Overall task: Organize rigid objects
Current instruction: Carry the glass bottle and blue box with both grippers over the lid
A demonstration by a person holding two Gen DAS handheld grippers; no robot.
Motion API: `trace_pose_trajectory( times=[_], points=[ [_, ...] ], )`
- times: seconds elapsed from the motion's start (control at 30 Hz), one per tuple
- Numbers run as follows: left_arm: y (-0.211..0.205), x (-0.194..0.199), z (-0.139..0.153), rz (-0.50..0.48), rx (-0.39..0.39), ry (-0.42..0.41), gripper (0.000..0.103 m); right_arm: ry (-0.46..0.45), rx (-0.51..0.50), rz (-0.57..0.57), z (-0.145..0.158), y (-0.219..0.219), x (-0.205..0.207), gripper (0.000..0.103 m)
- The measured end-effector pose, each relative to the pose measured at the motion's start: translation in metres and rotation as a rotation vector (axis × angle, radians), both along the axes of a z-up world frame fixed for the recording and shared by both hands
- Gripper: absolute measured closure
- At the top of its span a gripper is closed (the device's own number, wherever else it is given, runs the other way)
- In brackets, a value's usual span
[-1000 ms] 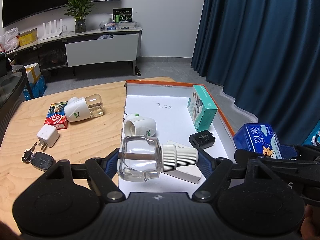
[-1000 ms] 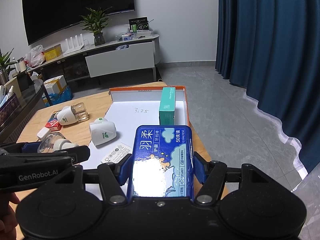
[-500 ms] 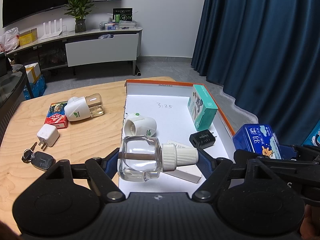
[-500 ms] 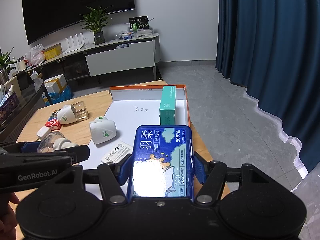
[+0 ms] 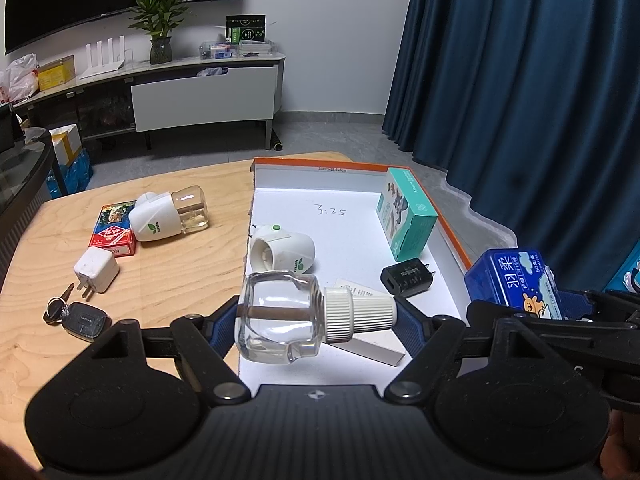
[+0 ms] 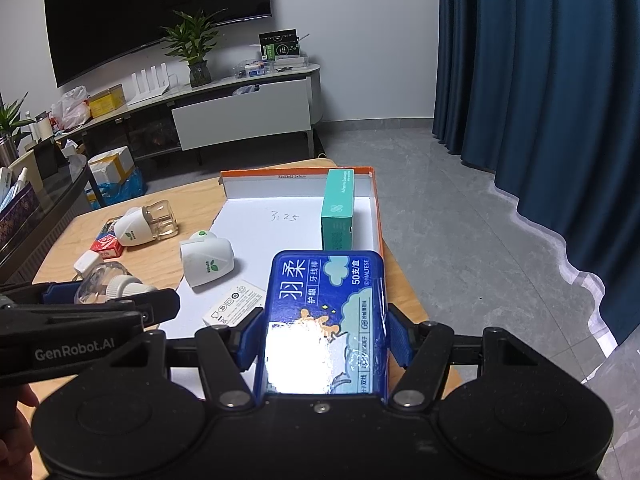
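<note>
My left gripper [image 5: 316, 316] is shut on a clear glass bottle [image 5: 280, 320] with a white ribbed cap, held sideways above the near edge of the orange-rimmed white tray [image 5: 452, 240]. My right gripper [image 6: 326, 336] is shut on a blue dental-floss box [image 6: 326, 320], held above the tray's near right corner [image 6: 378, 216]; the same box [image 5: 514, 280] shows at the right of the left wrist view. In the tray lie a white plug-in diffuser shell [image 5: 282, 252], a teal box [image 5: 408, 212], a black charger [image 5: 406, 278] and a white flat box [image 5: 372, 346].
On the wooden table [image 5: 168, 264] left of the tray lie a diffuser with bottle [image 5: 168, 216], a red card pack [image 5: 114, 230], a white charger [image 5: 96, 270] and a car key [image 5: 80, 318]. Blue curtains [image 6: 540, 100] hang at the right; a TV cabinet [image 5: 200, 92] stands behind.
</note>
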State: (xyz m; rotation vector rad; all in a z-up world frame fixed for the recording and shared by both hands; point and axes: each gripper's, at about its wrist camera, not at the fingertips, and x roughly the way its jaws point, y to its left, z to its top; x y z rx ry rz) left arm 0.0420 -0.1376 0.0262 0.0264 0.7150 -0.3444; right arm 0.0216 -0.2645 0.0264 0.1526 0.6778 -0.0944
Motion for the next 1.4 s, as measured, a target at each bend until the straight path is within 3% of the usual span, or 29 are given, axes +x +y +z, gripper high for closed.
trace_pose_trajectory(
  times=[1.4],
  points=[
    [0.003, 0.007, -0.008, 0.010, -0.005, 0.031, 0.024, 0.028, 0.003, 0.002, -0.014, 0.004, 0.000, 0.028]
  ],
)
